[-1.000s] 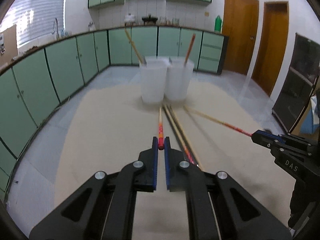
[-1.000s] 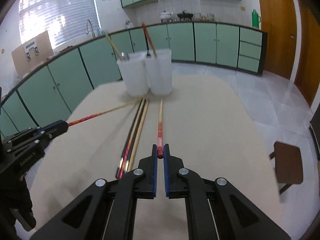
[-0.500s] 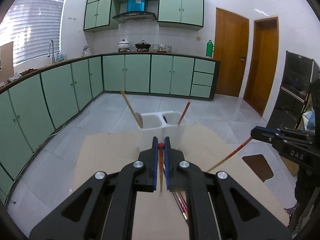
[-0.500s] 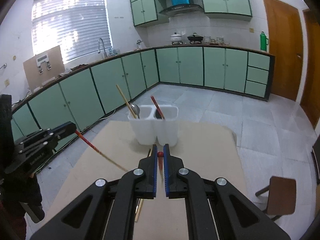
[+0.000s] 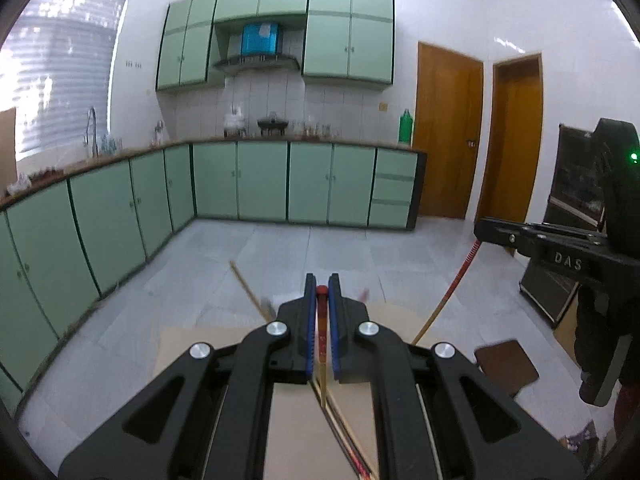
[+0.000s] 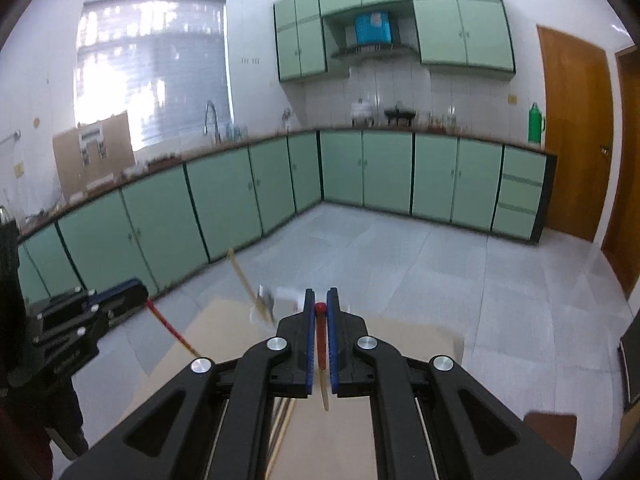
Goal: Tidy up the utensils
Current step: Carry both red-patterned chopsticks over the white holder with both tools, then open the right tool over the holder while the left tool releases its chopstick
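My left gripper [image 5: 322, 290] is shut on a red-ended chopstick [image 5: 321, 322] that hangs down toward the table. My right gripper [image 6: 320, 305] is shut on another red-ended chopstick [image 6: 321, 344], also hanging point-down. Each gripper shows in the other's view, the right gripper [image 5: 486, 232] with its chopstick [image 5: 448, 296], the left gripper [image 6: 134, 294] with its chopstick [image 6: 172, 330]. The white holder cups [image 6: 280, 298] are mostly hidden behind the fingers; a wooden-handled utensil [image 6: 244, 282] sticks out of them. Loose chopsticks [image 5: 348, 436] lie on the beige table [image 5: 296, 432] below.
Green base cabinets [image 5: 260, 180] run along the far wall and left side. Grey tiled floor [image 5: 320, 252] lies beyond the table edge. A brown stool [image 5: 506, 364] stands right of the table. Wooden doors [image 5: 448, 136] are at the right.
Both grippers have lifted and tilted upward, each carrying its chopstick off the table. The cups have dropped low in both views, behind the fingers.
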### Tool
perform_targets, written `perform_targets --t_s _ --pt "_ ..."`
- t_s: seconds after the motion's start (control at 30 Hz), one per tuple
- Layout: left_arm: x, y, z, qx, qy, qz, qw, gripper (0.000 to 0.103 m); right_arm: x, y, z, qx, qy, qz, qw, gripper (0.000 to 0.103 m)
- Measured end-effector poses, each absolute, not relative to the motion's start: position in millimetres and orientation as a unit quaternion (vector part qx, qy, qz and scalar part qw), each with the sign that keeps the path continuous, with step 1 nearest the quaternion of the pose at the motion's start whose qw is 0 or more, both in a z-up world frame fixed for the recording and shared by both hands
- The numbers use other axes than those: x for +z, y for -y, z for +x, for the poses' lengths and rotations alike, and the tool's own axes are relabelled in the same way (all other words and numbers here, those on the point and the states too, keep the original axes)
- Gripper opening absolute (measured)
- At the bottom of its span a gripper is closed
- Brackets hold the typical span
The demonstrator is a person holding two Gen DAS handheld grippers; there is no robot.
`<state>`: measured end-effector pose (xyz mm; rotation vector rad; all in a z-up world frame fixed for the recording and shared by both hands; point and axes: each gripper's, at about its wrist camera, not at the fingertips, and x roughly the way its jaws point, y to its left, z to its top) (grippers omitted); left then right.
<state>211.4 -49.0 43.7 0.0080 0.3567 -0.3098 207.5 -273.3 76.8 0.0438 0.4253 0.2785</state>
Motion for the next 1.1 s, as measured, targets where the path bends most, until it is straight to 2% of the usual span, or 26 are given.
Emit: perform_targets --t_s 0.17,0.33,0.43,0.8,0.87,0.97,1.07,1.1 --pt "81 62 238 -0.14 -0.125 0.007 0.982 0.005 110 273 238 0.135 -0.167 0.038 0.976 0.006" --pt "94 77 269 -0.13 -0.099 0.013 0.986 0.005 109 263 276 0.133 -0.159 0.041 0.977 0.006" --pt "84 86 292 -0.123 -0.102 0.015 0.987 0.005 92 255 301 0.125 -0.171 0.031 0.977 0.006" --pt "18 86 353 -0.113 -0.192 0.023 0.975 0.007 27 244 346 0.136 -0.249 0.039 0.958 0.006" --pt "16 82 351 -0.111 -0.194 0.021 0.974 0.008 27 246 343 0.134 -0.247 0.037 0.959 0.01" --pt "24 75 345 -0.109 -0.188 0.018 0.976 0.018 36 253 337 0.128 -0.238 0.041 0.962 0.014" --pt "37 68 328 -0.108 -0.171 0.02 0.979 0.028 52 262 319 0.12 -0.212 0.045 0.969 0.027" --pt "40 67 324 -0.107 -0.166 0.022 0.98 0.035 57 265 313 0.117 -0.204 0.043 0.971 0.035"
